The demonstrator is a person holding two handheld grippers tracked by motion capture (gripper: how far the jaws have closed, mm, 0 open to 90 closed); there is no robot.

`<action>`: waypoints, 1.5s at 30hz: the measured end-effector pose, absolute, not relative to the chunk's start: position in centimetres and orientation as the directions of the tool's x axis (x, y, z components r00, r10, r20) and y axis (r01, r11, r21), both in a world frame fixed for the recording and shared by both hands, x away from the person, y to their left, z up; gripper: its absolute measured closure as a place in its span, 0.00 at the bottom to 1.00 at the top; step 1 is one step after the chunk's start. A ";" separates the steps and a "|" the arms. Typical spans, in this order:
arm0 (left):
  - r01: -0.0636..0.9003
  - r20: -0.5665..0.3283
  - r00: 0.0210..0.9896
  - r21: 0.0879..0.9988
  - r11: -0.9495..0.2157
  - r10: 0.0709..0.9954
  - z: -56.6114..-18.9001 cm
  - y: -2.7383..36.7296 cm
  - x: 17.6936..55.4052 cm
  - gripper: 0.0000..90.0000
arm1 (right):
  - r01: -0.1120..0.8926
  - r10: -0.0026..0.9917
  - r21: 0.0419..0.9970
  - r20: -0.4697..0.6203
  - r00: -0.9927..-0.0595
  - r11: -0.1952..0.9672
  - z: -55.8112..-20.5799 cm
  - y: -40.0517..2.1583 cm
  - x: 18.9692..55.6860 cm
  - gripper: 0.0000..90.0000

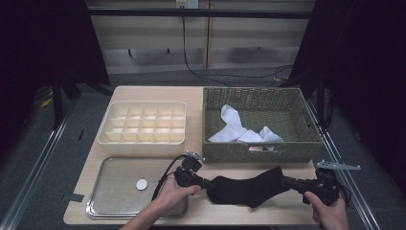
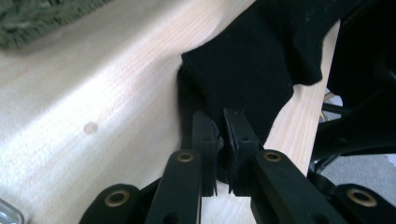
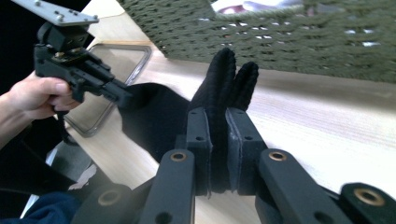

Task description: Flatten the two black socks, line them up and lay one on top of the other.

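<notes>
Left gripper [image 1: 207, 183]: jaws clamped on one end of the black sock [image 1: 249, 188]. The sock spans between both grippers above the front edge of the table [image 1: 191, 96], just before the green basket [image 1: 261, 152]. Right gripper [image 1: 286, 181]: jaws pinched tight on the opposite end

A lab-like recording bay: dark curtains [image 1: 38, 43], metal floor rails [image 1: 36, 158], and cables [image 1: 225, 74] around a lone wooden table [image 1: 287, 211].

Matt black knit sock [image 1: 249, 188] on pale smooth wood table [image 1: 191, 96].
</notes>
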State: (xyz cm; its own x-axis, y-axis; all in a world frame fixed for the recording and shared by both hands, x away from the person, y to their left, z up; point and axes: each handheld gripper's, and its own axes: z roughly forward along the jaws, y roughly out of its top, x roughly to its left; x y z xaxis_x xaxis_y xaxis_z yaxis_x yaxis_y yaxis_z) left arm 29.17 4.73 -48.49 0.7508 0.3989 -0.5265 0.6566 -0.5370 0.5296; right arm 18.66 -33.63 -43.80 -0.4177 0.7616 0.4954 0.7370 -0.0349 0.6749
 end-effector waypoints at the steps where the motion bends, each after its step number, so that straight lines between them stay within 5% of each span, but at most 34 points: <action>1: 0.652 -0.522 0.755 0.529 -0.543 0.397 -48.5 4.7 29.2 0.94 | 0.737 0.764 0.675 0.495 -0.415 -0.037 -43.5 -33.5 18.7 0.90; 33: 0.653 -0.538 0.753 0.536 -0.535 0.379 -48.5 4.9 29.0 0.93 | 0.706 0.674 0.708 0.505 -0.539 0.034 -43.0 -26.9 20.9 0.89; 37: 0.666 -0.551 0.740 0.527 -0.527 0.385 -48.5 5.1 28.9 0.87 | 0.710 0.658 0.702 0.511 -0.552 0.051 -43.4 -25.8 21.2 0.89; 39: 0.675 -0.550 0.734 0.527 -0.516 0.398 -48.4 5.2 28.8 0.77 | 0.714 0.657 0.698 0.512 -0.553 0.057 -43.6 -25.3 21.4 0.89; 45: 0.664 -0.539 0.745 0.536 -0.522 0.394 -48.2 5.7 28.8 0.78 | 0.721 0.649 0.688 0.510 -0.565 0.087 -43.9 -24.1 21.7 0.89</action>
